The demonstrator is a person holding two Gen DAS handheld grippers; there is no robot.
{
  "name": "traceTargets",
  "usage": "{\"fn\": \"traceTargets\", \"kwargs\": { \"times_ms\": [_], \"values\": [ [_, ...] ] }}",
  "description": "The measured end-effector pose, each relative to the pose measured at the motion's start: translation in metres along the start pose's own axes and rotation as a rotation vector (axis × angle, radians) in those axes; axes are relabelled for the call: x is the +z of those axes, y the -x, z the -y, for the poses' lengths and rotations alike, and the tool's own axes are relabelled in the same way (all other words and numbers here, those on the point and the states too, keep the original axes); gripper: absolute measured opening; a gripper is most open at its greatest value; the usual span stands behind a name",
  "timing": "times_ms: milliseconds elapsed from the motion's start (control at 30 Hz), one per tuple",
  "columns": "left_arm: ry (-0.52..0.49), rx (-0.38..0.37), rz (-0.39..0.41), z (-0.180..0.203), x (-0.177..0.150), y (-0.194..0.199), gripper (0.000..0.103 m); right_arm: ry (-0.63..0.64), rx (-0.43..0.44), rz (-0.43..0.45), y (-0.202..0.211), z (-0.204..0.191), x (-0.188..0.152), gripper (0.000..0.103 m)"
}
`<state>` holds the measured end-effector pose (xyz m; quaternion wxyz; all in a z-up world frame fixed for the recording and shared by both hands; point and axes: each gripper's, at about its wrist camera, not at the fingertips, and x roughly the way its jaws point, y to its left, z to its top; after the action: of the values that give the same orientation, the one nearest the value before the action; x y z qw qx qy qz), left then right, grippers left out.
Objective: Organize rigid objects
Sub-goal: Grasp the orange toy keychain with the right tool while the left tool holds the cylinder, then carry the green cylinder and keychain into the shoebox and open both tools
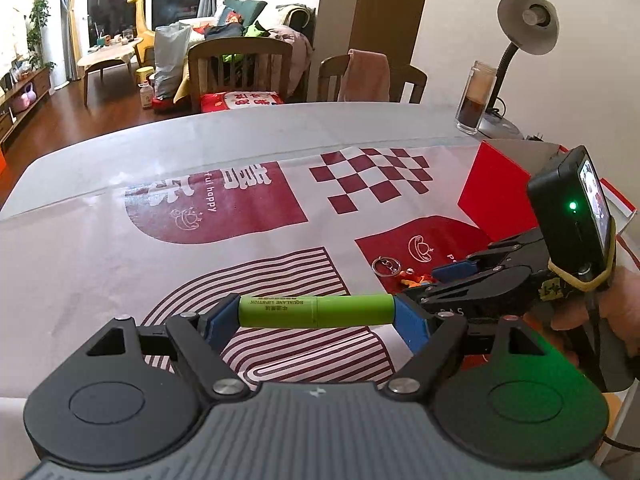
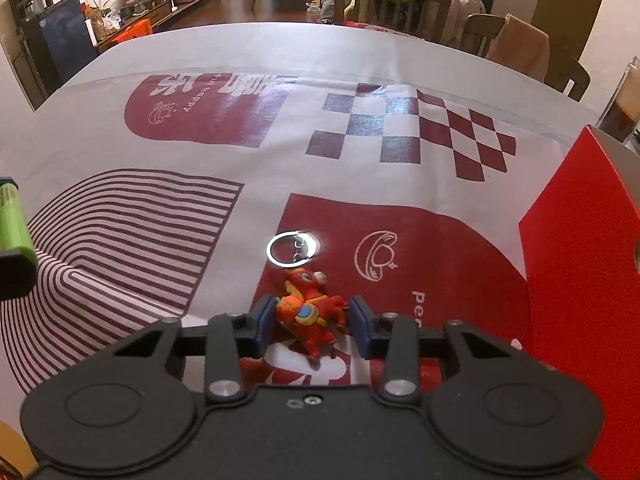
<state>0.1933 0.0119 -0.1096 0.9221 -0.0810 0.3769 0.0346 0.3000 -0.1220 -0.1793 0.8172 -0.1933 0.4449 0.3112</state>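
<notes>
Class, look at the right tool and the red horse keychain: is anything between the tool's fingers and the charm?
Nothing visible. The right tool already straddles the red horse keychain, one blue pad on each side. Whether the pads touch it is unclear.

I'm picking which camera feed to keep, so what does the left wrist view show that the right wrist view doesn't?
Left wrist only: the desk lamp, the glass jar, and the right tool's body. Right wrist only: the red toy keychain clearly between the right tool pads. Both: the green lipstick tube, the key ring, the red box and the patterned tablecloth.
</notes>
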Motion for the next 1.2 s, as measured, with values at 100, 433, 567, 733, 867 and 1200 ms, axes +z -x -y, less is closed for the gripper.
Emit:
{"fn": "traceTargets", "kwargs": {
  "times_ms": [100, 433, 567, 733, 867, 1200],
  "values": [
    [-0.006, -0.004, 0.004, 0.002, 0.000, 0.001, 0.081, -0.009, 0.002, 0.011, 0.007, 0.000, 0.001, 0.038],
    [-0.024, -0.033, 0.042, 0.014, 0.010, 0.013, 0.081, -0.057, 0.064, 0.116, 0.087, 0.008, 0.015, 0.038],
    [-0.047, -0.054, 0.071, 0.026, 0.020, 0.020, 0.081, -0.060, 0.067, 0.170, 0.123, 0.015, 0.017, 0.038],
    [-0.088, -0.090, 0.118, 0.046, 0.037, 0.031, 0.081, -0.096, 0.052, 0.237, 0.158, 0.035, 0.018, 0.038],
    [-0.116, -0.117, 0.149, 0.067, 0.052, 0.036, 0.082, -0.125, 0.030, 0.274, 0.178, 0.057, 0.016, 0.038],
    [-0.213, -0.182, 0.187, 0.136, 0.085, 0.028, 0.081, -0.210, -0.054, 0.310, 0.202, 0.131, -0.004, 0.038]
  ]
}}
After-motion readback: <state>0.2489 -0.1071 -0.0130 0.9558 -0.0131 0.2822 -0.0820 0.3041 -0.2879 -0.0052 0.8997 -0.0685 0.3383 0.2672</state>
